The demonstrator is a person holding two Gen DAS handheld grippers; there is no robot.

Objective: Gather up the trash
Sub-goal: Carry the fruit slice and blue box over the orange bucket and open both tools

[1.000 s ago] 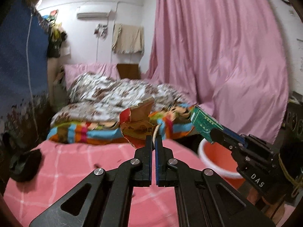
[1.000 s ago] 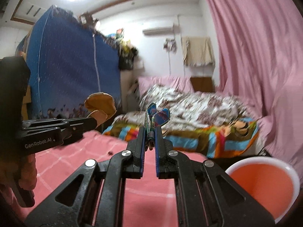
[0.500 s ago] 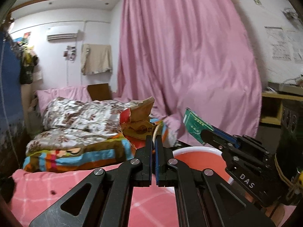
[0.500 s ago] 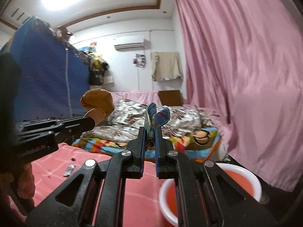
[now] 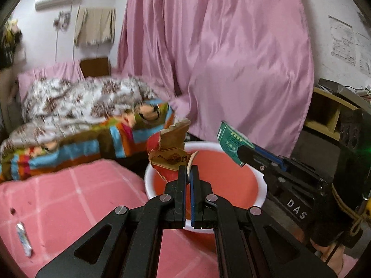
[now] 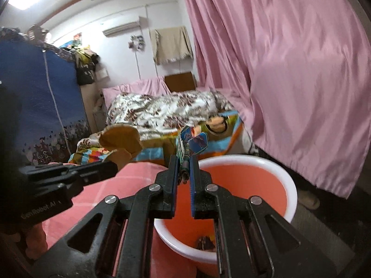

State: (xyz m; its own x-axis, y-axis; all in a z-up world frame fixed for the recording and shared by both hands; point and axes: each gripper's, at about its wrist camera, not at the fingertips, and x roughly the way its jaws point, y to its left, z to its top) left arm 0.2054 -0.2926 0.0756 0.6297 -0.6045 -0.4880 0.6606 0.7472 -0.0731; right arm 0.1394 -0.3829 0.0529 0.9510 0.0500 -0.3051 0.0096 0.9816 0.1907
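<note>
Risk: torn cardboard scrap (image 5: 170,149) pinched in the closed left gripper (image 5: 188,170) and wrapper (image 6: 193,144) clamped in the right gripper (image 6: 184,162) may flutter past the basin (image 6: 287,180) at lower centre if released off-centre.

Orange basin (image 5: 259,186) (white rim), pink checked tablecloth (image 5: 69,199), plain pink curtain (image 5: 231,58).

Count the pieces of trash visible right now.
4: torn cardboard in left gripper, green packet in right gripper, wrapper on the table, one scrap in the basin; more may be hidden.
</note>
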